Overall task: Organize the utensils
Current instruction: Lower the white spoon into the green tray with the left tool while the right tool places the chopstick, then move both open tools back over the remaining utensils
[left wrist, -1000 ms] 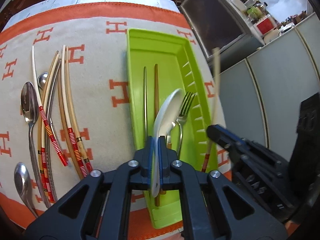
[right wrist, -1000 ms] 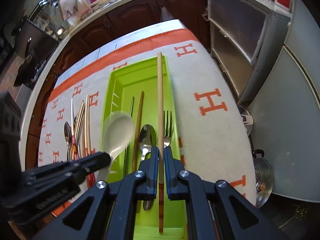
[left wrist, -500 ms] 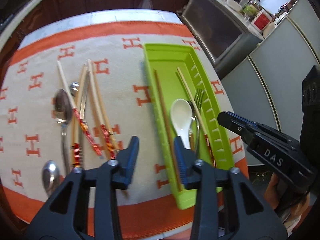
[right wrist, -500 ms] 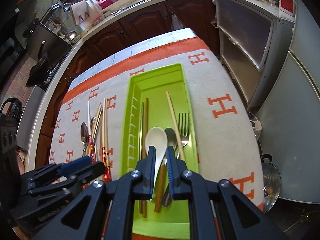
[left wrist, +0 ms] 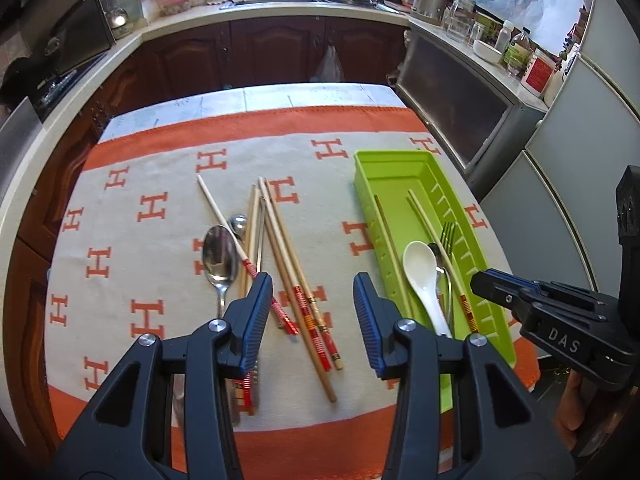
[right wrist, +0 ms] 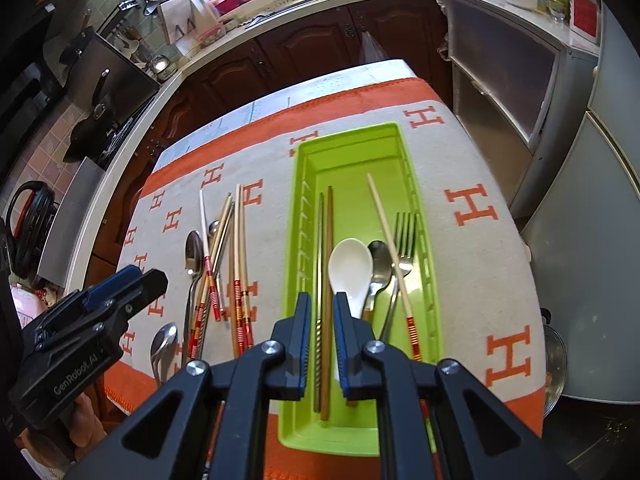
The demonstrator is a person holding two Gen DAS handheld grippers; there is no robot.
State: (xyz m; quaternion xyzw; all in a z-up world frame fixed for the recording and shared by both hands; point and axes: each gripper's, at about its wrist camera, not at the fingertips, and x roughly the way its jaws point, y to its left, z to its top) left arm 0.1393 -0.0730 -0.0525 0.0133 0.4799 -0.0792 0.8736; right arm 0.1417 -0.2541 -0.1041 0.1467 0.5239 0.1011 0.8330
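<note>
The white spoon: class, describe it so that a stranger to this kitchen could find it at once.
Find the bright green tray on the orange-bordered cloth. Among the utensils lying in it, beside a steel spoon and a fork, lies the white spoon. It alone is white and broad-bowled; its neighbours are metal or wood.

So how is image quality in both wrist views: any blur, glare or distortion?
Left wrist view: sharp, strong fisheye bending of the counters, glare on the metal spoon. Right wrist view: sharp too, black corner vignette, green tray edges bowed.
</note>
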